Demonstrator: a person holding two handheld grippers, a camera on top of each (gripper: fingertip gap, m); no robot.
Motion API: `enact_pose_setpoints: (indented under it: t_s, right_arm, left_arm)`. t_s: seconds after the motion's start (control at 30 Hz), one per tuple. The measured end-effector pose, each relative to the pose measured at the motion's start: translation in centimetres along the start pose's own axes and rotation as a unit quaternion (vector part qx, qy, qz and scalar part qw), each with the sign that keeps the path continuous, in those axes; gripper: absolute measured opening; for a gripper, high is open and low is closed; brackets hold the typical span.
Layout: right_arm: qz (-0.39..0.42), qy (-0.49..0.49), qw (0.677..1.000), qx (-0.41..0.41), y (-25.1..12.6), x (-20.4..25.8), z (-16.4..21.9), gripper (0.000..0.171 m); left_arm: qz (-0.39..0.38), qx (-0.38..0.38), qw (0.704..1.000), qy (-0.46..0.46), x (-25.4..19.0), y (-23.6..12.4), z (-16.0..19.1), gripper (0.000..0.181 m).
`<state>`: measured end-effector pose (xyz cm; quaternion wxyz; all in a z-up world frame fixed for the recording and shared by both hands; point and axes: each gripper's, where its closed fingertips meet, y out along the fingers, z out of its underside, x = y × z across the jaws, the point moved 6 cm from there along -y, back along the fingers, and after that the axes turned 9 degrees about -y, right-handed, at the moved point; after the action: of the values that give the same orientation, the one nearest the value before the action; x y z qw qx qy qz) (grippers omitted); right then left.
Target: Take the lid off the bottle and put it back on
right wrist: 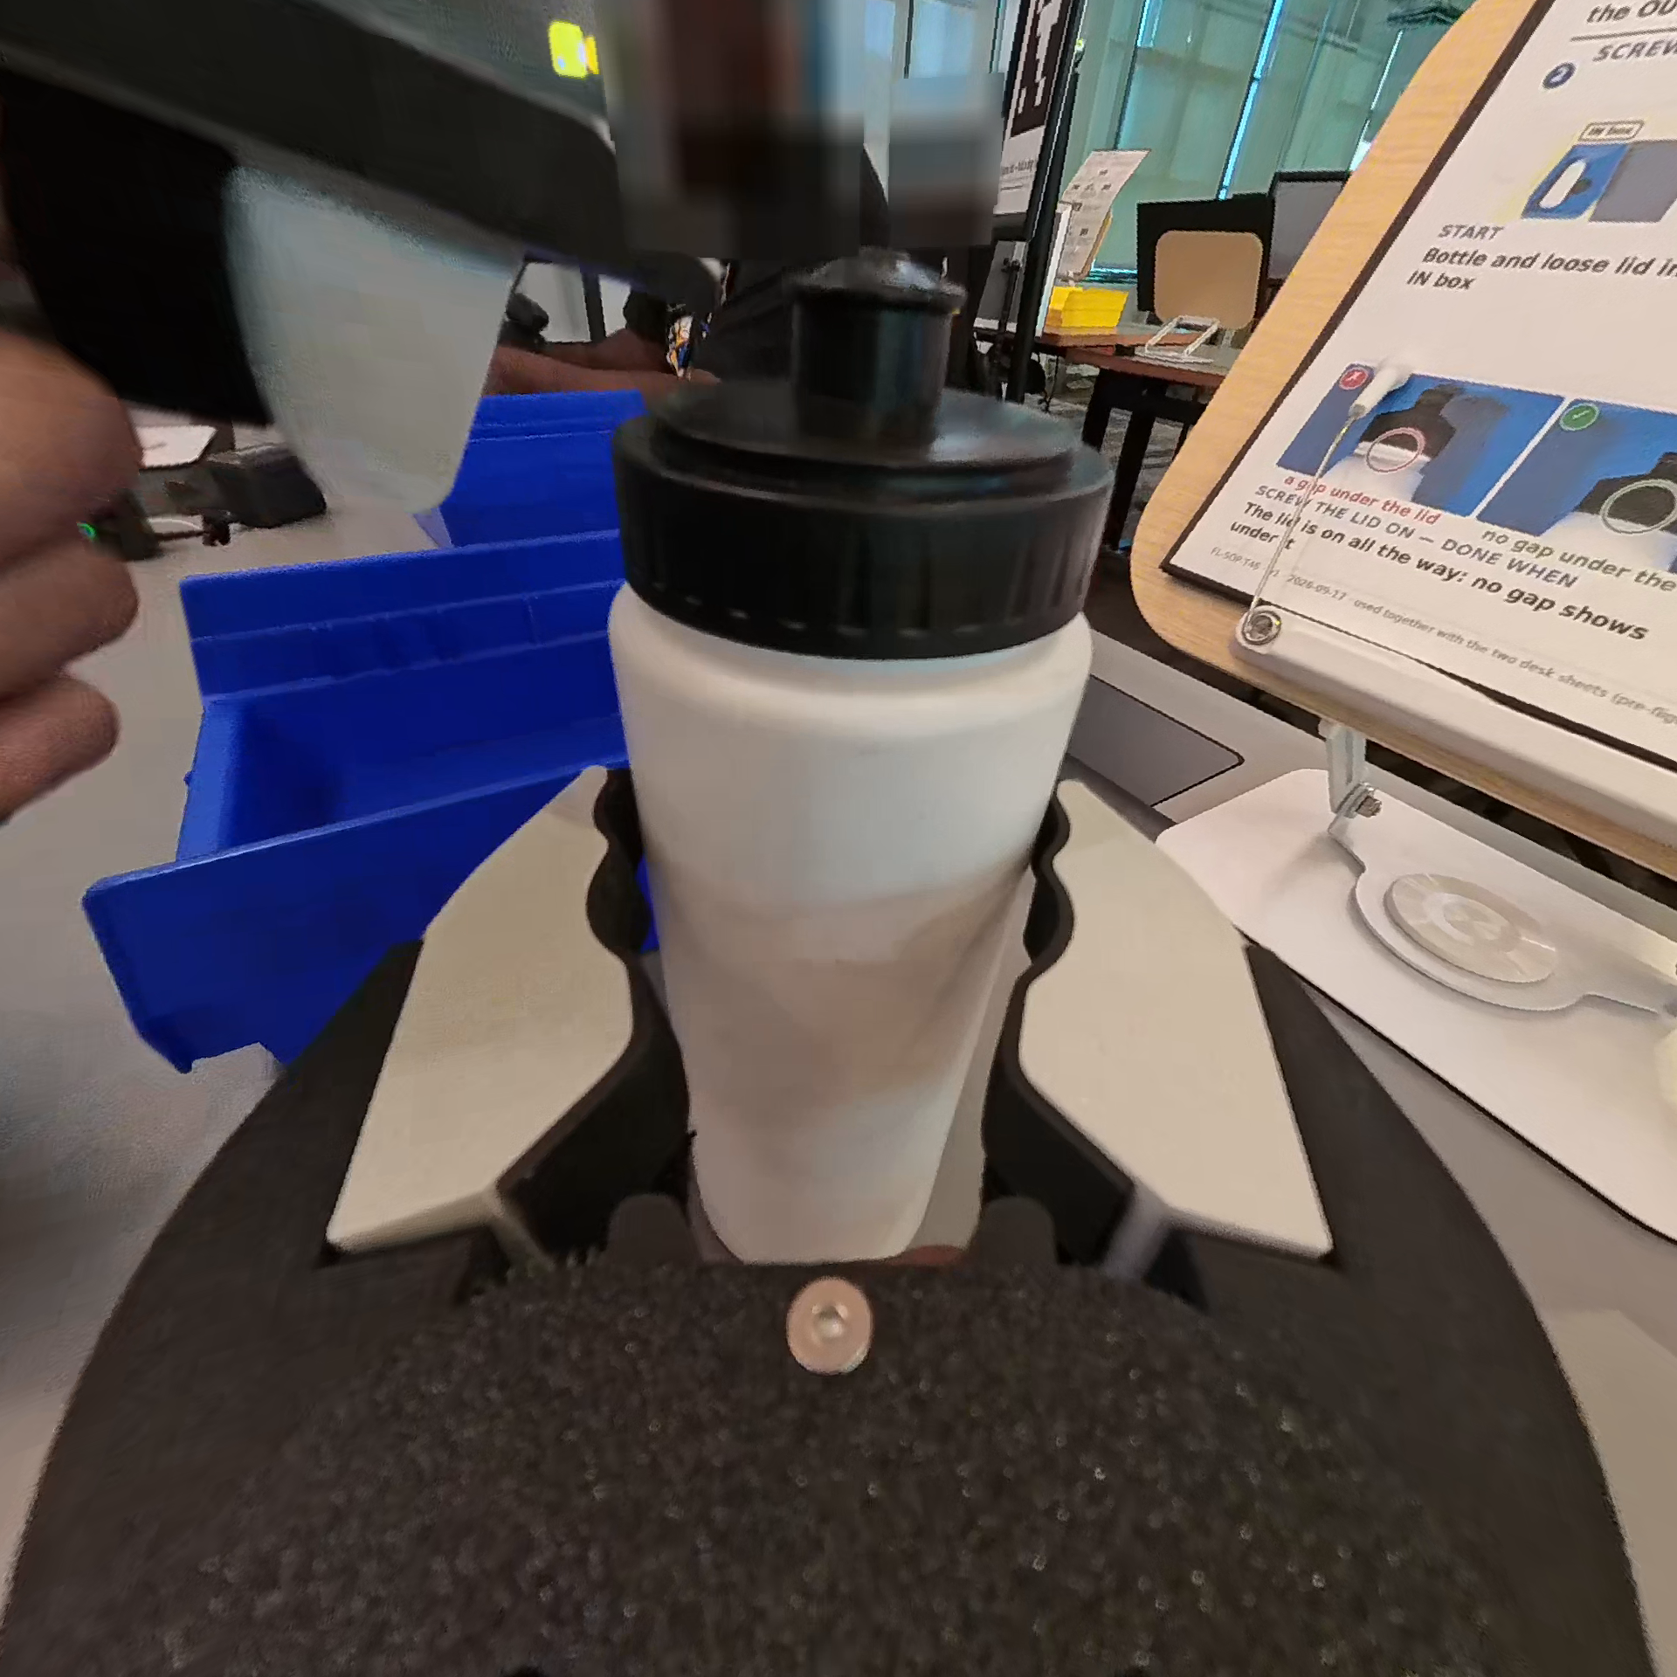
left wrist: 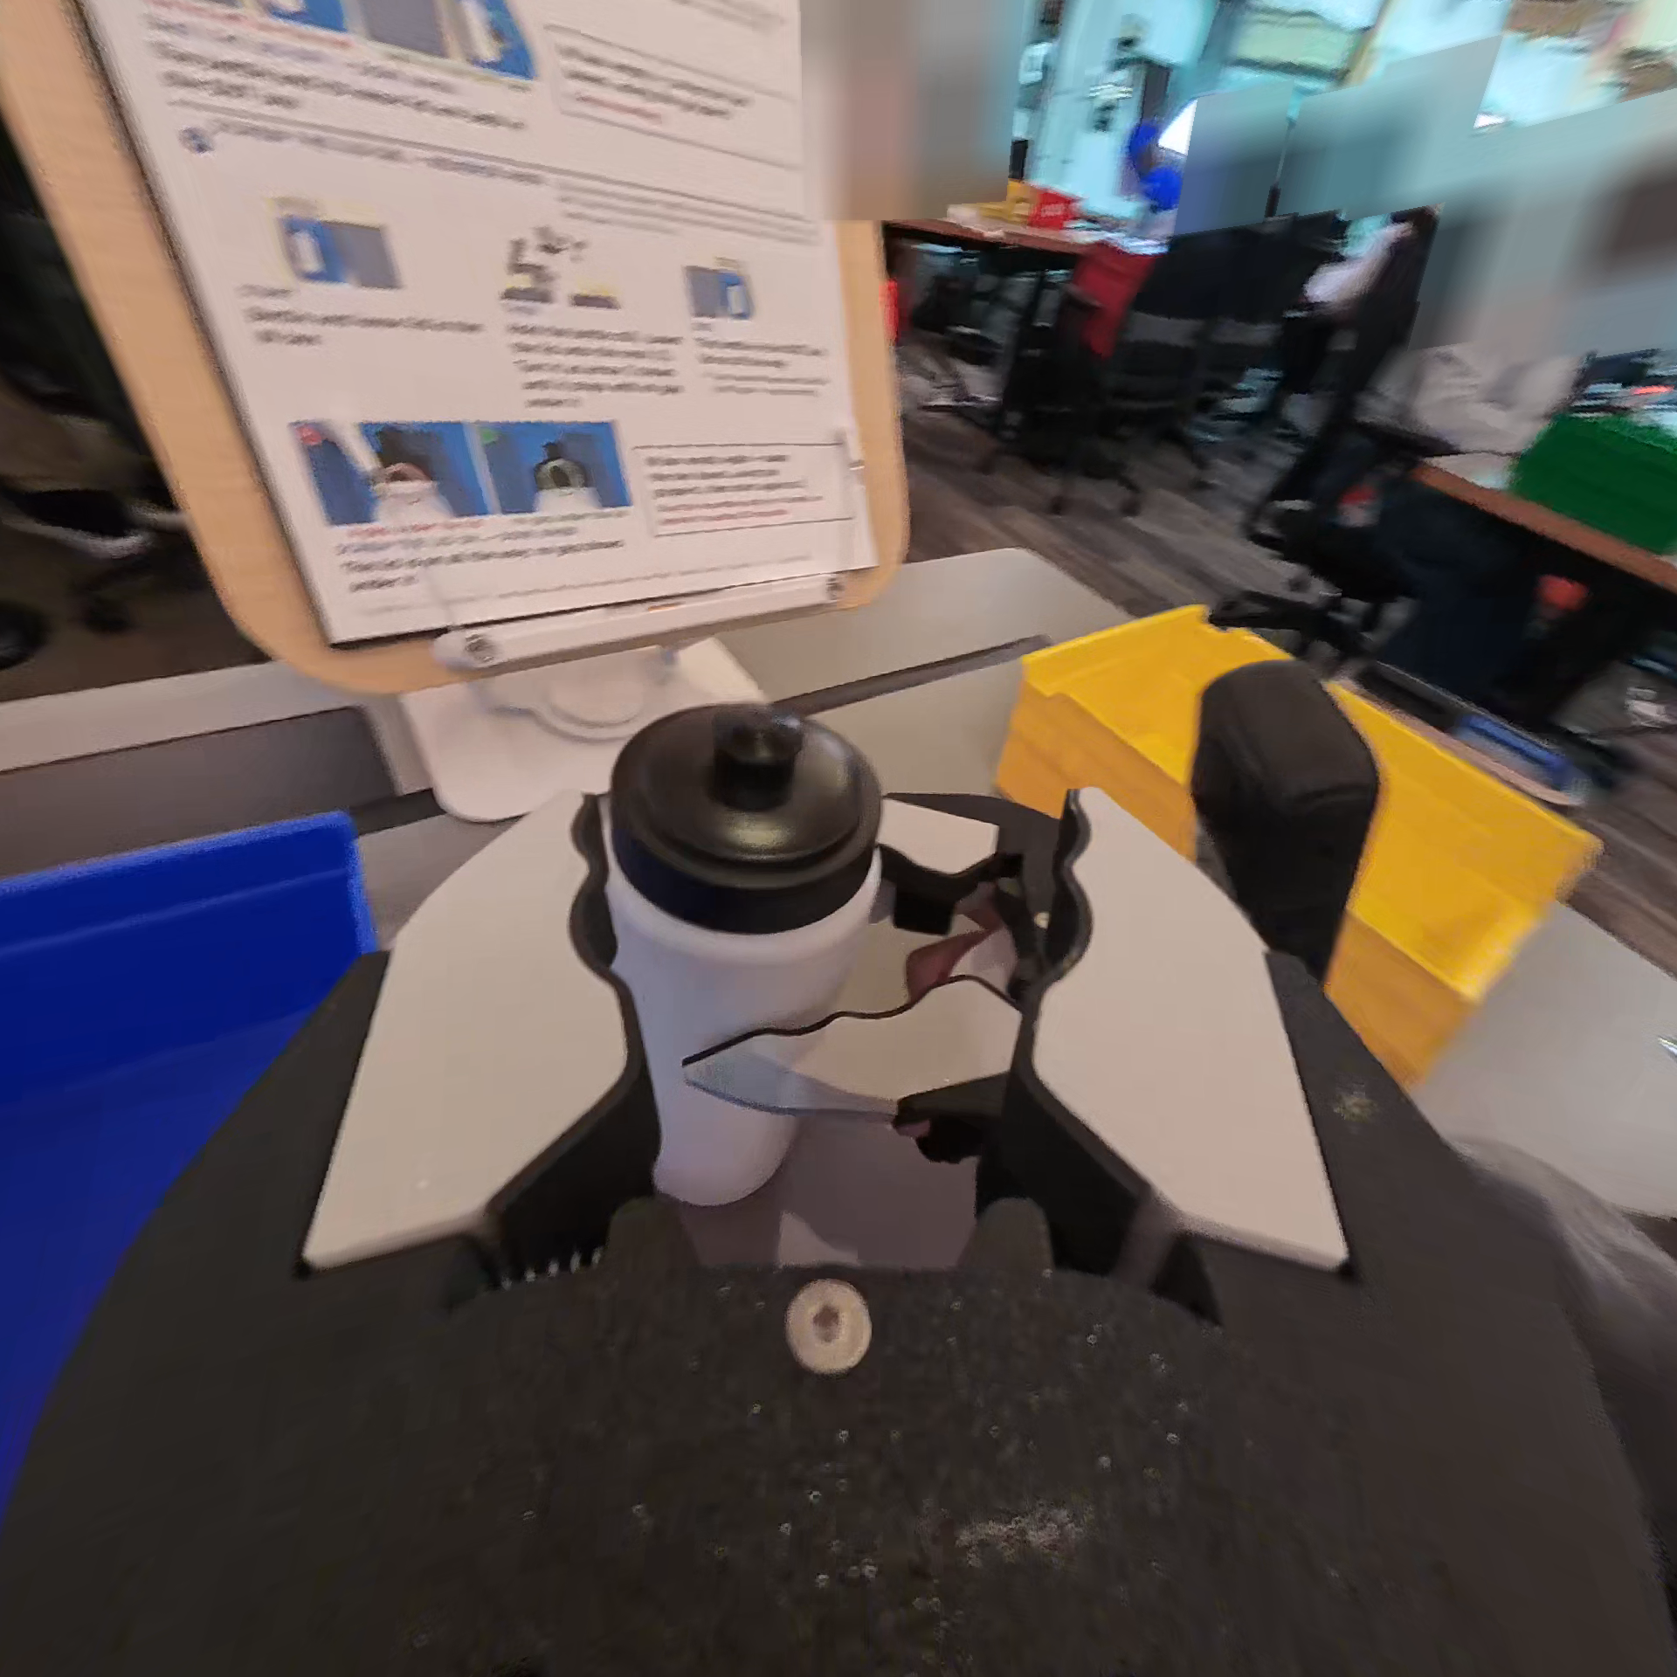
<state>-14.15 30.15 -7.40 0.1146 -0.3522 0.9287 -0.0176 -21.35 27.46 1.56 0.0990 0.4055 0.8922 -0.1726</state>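
While capped, bottle [right wrist: 853,871] sits inside right gripper [right wrist: 830,871].

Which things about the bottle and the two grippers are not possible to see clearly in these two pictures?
- Bottle base: hidden in both views behind the gripper bodies.
- Contact of the left gripper with the bottle: its jaws stand wide, the left one against the bottle, the right one apart; motion blur hides any pressure.
- Lid tightness: no gap shows in the right wrist view, but the threads are covered.
- Room behind: blurred.
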Motion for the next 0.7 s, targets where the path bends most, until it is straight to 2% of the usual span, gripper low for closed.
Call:
enact_pose_setpoints:
  t_s: [0.1,0.2,0.3,0.4,0.47,0.57,0.7]
  right_arm:
    - [0.002,0.003,1.0,-0.001,-0.2,0.0,0.0,0.083]
    - [0.003,0.001,1.0,0.004,-0.2,0.2,0.0,0.083]
    - [0.005,-0.002,1.0,0.008,-0.1,0.3,-0.1,0.082]
    - [0.002,-0.004,1.0,0.009,-0.1,0.3,-0.1,0.082]
    - [-0.001,-0.005,1.0,0.009,0.0,0.4,-0.1,0.083]
    - [-0.011,-0.006,1.0,0.002,0.0,0.6,-0.1,0.083]
    - [-0.014,-0.01,1.0,0.003,0.1,0.8,-0.2,0.083]
  left_arm:
    - [-0.073,-0.026,0.997,-0.014,0.2,1.0,0.6,0.093]
    - [-0.101,-0.018,0.994,-0.042,0.4,2.4,1.0,0.091]
    - [-0.136,0.003,0.991,-0.013,1.1,3.5,1.8,0.076]
    - [-0.132,0.022,0.991,0.007,1.3,3.4,1.7,0.075]
    - [-0.1,0.054,0.993,0.028,1.6,3.1,1.6,0.075]
    - [-0.009,0.094,0.994,0.058,2.4,2.7,1.3,0.074]
    - [0.102,0.159,0.976,0.11,3.5,2.7,0.7,0.074]
